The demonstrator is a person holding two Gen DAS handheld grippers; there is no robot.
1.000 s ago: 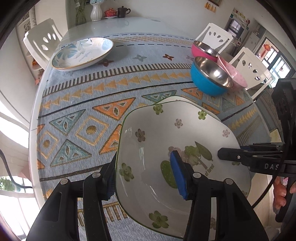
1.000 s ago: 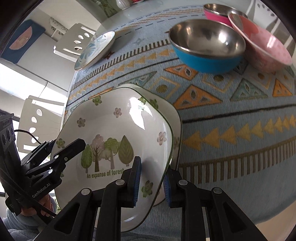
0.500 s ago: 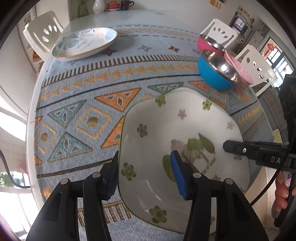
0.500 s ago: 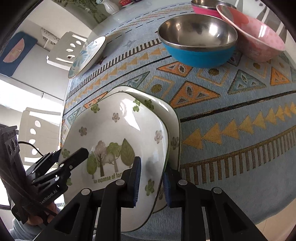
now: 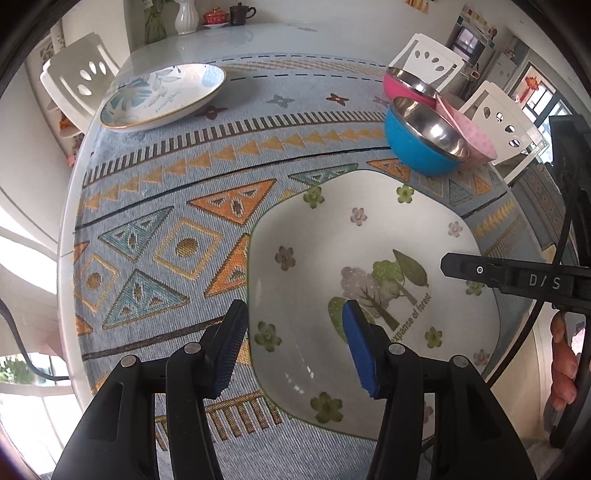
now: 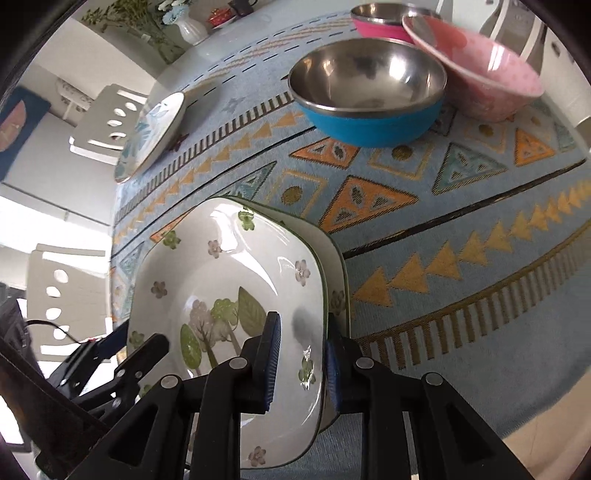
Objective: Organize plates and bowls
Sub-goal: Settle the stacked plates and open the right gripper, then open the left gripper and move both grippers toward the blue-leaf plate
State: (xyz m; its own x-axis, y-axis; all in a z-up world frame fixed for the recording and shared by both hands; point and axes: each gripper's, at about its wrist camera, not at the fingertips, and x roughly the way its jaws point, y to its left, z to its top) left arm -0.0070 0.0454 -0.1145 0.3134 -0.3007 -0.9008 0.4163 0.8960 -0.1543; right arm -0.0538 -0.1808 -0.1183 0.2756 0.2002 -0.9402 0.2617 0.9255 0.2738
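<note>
A white square plate with green flowers and a forest print [image 5: 373, 280] [image 6: 225, 280] sits on top of a matching plate whose rim [image 6: 338, 266] shows at its right. My left gripper [image 5: 291, 343] is open, its jaws astride the top plate's left rim. My right gripper [image 6: 301, 360] has its jaws narrowly apart around the plates' right rim; whether the pads touch is unclear. A blue-leaf round plate [image 5: 162, 96] [image 6: 153, 134] lies far left. A blue steel bowl [image 5: 424, 140] [image 6: 365, 99], a pink steel bowl [image 5: 406, 83] [image 6: 384, 18] and a pink speckled bowl [image 5: 469, 136] [image 6: 476, 66] cluster at the far right.
A patterned blue cloth [image 5: 177, 206] [image 6: 461, 236] covers the round table. White chairs [image 5: 81, 81] [image 6: 107, 122] stand around it. A vase and teaware [image 5: 214, 14] sit at the far edge. The stacked plates lie near the table's front edge.
The top plate has come down onto the matching plate, nearly covering it. Both grippers moved down and in with it. The left jaws stay open.
</note>
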